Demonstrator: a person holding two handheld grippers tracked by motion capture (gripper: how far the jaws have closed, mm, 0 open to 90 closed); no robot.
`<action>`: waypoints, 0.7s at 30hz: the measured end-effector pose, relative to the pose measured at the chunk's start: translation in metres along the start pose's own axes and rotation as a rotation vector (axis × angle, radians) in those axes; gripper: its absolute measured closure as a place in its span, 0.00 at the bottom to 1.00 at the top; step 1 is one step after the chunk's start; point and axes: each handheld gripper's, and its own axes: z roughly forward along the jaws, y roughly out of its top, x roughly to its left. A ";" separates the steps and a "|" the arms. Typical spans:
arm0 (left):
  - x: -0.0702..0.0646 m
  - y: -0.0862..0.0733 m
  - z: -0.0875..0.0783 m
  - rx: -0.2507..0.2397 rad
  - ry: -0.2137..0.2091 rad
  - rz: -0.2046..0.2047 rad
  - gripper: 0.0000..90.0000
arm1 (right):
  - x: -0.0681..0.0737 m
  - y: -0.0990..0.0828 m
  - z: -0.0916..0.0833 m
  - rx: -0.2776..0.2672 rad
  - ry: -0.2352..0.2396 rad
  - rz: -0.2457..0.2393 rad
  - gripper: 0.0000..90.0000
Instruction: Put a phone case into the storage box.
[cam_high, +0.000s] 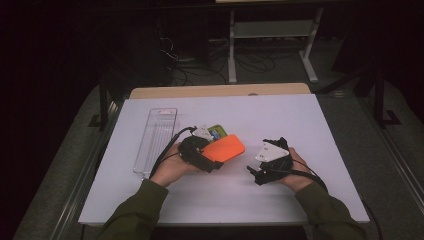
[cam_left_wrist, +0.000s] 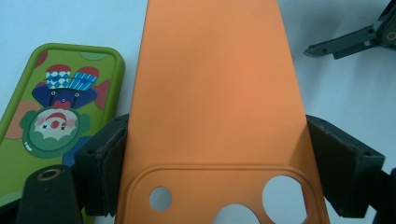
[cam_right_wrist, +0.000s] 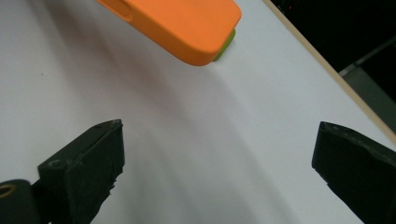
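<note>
My left gripper (cam_high: 212, 159) is shut on an orange phone case (cam_high: 223, 148), held a little above the white table. In the left gripper view the orange phone case (cam_left_wrist: 210, 93) runs between both pads (cam_left_wrist: 105, 158), camera cut-outs nearest the camera. A green phone case with a clown picture (cam_left_wrist: 56, 112) lies on the table beside it, and the green phone case (cam_high: 218, 131) peeks out behind the orange one in the high view. My right gripper (cam_high: 252, 172) rests to the right, open, nothing between its fingers. In the right gripper view the orange phone case (cam_right_wrist: 182, 21) hangs ahead of my right gripper (cam_right_wrist: 215, 158).
A clear plastic tray (cam_high: 156, 140) lies lengthwise at the left of the white board (cam_high: 300, 125). A wooden table edge (cam_high: 220, 91) runs along the back. Beyond it stand dark floor, cables and a white stand leg (cam_high: 310, 50).
</note>
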 end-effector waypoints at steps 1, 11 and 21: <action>0.000 0.000 0.000 0.001 0.001 0.001 0.18 | 0.001 0.000 0.000 -0.002 -0.008 -0.018 0.02; 0.000 0.000 0.000 0.004 0.000 0.006 0.18 | 0.010 0.002 0.001 -0.002 -0.079 -0.174 0.02; -0.002 0.000 0.002 -0.015 -0.002 -0.014 0.18 | 0.017 0.004 0.000 -0.019 -0.132 -0.250 0.02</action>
